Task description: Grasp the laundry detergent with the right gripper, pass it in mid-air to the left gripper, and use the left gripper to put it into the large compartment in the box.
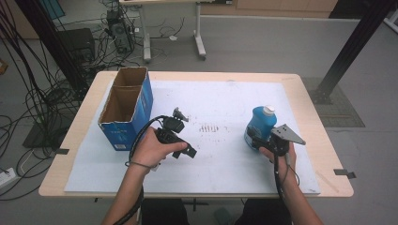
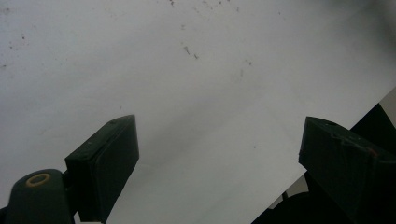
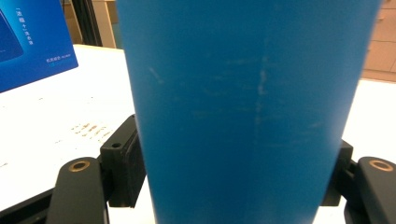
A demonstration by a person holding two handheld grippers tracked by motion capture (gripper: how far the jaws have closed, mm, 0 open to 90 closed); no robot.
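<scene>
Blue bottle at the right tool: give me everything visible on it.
The blue bottle looks like smooth plastic with a white cap, faintly scuffed in the right gripper view. It is roughly upright on the white mat, right of centre. The right tool has a jaw pressed against each side of its body.

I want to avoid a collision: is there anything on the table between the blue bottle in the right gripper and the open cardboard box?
Partly. The left gripper, jaws open, hovers over the white mat roughly between the blue bottle and the cardboard box. Nothing else lies on that stretch. The right gripper clamps the bottle.
</scene>
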